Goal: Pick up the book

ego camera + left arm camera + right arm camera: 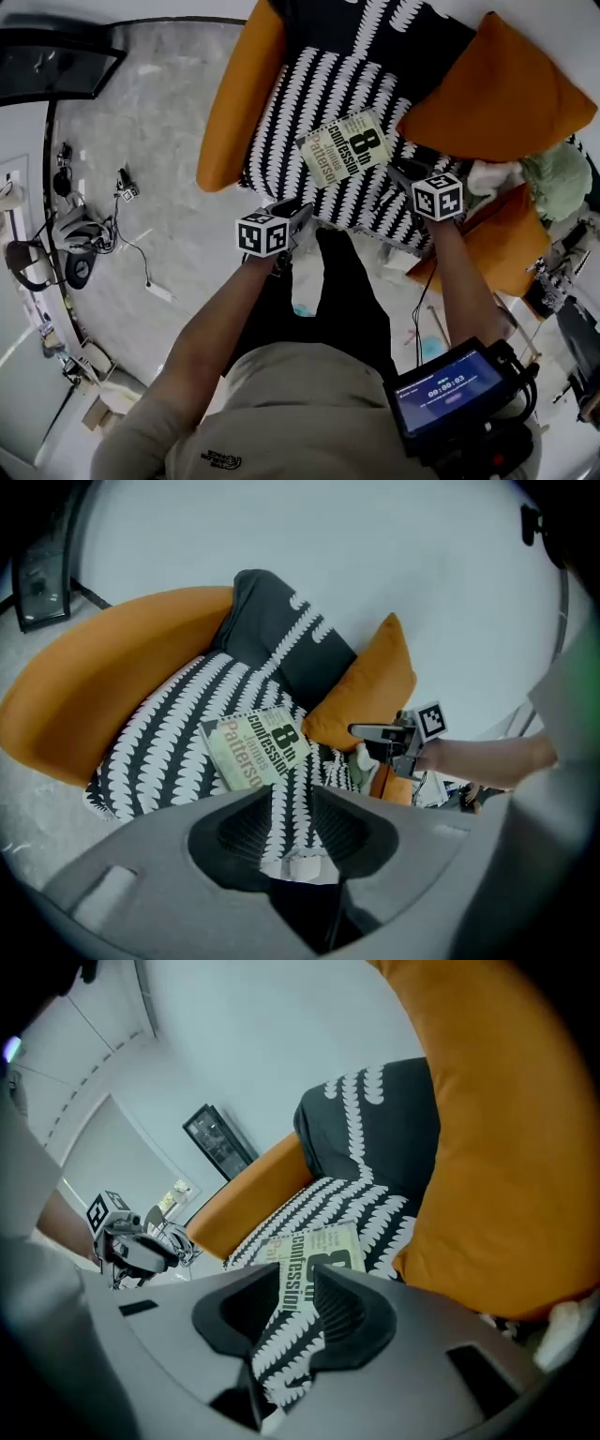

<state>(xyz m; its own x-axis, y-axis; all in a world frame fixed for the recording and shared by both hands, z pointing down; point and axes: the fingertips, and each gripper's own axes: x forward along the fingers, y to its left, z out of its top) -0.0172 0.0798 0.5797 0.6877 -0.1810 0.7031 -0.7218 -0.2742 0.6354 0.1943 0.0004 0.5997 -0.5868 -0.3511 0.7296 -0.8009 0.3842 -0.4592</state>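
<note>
Book [345,148] lies flat, cover up, on the black-and-white patterned seat cushion [309,84] of the orange armchair [242,94], ahead of both my grippers in the head view. My left gripper [298,216] hangs just off the front edge of the seat, near the book's lower left corner but apart from it. My right gripper [403,173] is close beside the book's right edge, with an orange pillow [511,84] beyond it. A small screen unit [448,392] sits on my chest, below the right arm.

In the left gripper view my left gripper [292,803] has its jaws spread, and only the patterned cushion [178,747] shows in the gap; nothing is gripped. The book [255,747] lies past the left jaw's tip, a little to its left. The right gripper [364,731] reaches in from the right, in front of the orange pillow [366,691], with its tips near the book's far corner.

In the right gripper view my right gripper [298,1288] is likewise released, jaws apart and holding nothing. The book [314,1255] shows straight through the gap, just beyond the tips; from this angle I cannot quite tell whether the tips already overlap its edge, though the pads do not press it. The orange pillow [506,1166] fills the space right of the jaws. Off to the left the left gripper [141,1246] hangs beside the chair's orange arm [253,1190].
</note>
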